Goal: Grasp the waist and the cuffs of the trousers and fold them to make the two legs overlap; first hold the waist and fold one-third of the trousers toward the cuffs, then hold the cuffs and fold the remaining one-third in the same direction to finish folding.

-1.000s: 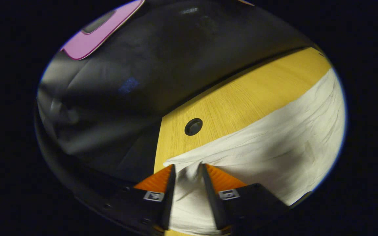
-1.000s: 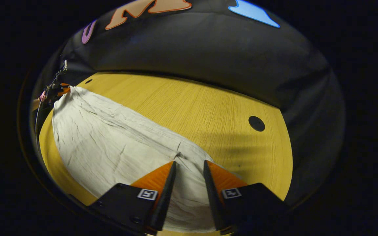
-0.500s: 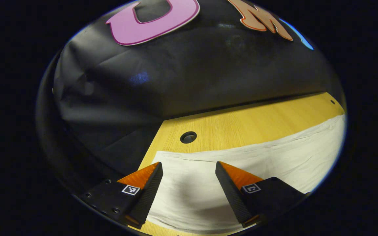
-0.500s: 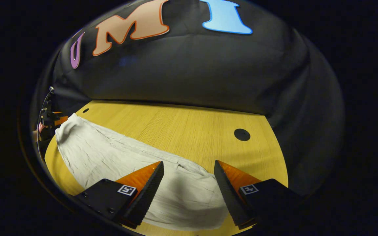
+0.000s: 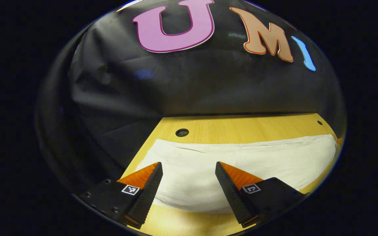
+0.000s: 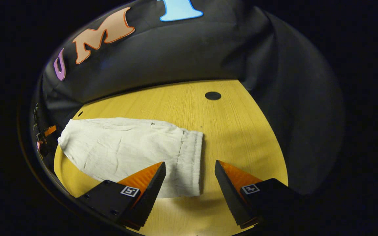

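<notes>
White trousers point(image 5: 241, 157) lie flat along the wooden table point(image 5: 241, 126), the legs stacked into one long strip. My left gripper point(image 5: 188, 164) hovers open above the near end of the strip, with nothing between its fingers. In the right gripper view the trousers point(image 6: 120, 150) stretch leftward, and the gathered waistband point(image 6: 190, 157) is the end nearest me. My right gripper point(image 6: 189, 163) is open just above that waistband, holding nothing. The left gripper point(image 6: 44, 137) shows small at the far end of the strip.
The booth's black cloth closes in the table at the back and sides. A round cable hole point(image 5: 182, 132) sits just beyond the cloth's left end, and another hole point(image 6: 212, 95) lies beyond the waistband. Bare wood point(image 6: 241, 137) lies right of the waistband.
Both grippers were shut on the trousers' ends a second ago. They have opened, let go and drawn back and up. The trousers now lie flat.
</notes>
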{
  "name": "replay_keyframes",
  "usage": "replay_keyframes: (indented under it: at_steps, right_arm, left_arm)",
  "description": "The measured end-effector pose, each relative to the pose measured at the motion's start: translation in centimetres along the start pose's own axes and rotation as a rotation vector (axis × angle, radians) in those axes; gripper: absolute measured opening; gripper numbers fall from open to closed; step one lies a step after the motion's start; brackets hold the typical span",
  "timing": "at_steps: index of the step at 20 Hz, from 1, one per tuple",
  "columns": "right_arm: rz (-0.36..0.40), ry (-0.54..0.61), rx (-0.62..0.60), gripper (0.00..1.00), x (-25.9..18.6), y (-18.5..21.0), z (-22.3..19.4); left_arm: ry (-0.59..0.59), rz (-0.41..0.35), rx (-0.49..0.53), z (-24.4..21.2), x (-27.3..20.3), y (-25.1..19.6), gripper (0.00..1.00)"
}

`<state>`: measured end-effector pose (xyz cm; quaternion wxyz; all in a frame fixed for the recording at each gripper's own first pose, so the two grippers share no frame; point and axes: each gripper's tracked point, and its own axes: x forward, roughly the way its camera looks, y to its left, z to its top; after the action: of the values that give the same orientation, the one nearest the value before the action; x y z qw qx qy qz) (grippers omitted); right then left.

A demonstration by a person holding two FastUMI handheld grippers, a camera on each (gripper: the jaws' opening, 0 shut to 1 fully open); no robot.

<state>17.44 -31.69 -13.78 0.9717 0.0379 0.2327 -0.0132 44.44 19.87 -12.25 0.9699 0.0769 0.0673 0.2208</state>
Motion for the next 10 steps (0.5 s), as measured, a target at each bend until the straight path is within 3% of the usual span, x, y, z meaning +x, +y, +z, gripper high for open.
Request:
replay_keyframes:
  at_steps: [9, 10]
  right_arm:
    - [0.068, 0.048, 0.028, 0.95, 1.6, 0.9, -2.2]
    - [0.075, 0.042, 0.022, 0.86, 1.8, 1.1, -2.1]
  left_arm:
    - [0.015, 0.001, -0.078, 0.3, 0.7, 0.4, 0.97]
    - [0.013, 0.012, -0.077, 0.3, 0.6, 0.3, 0.97]
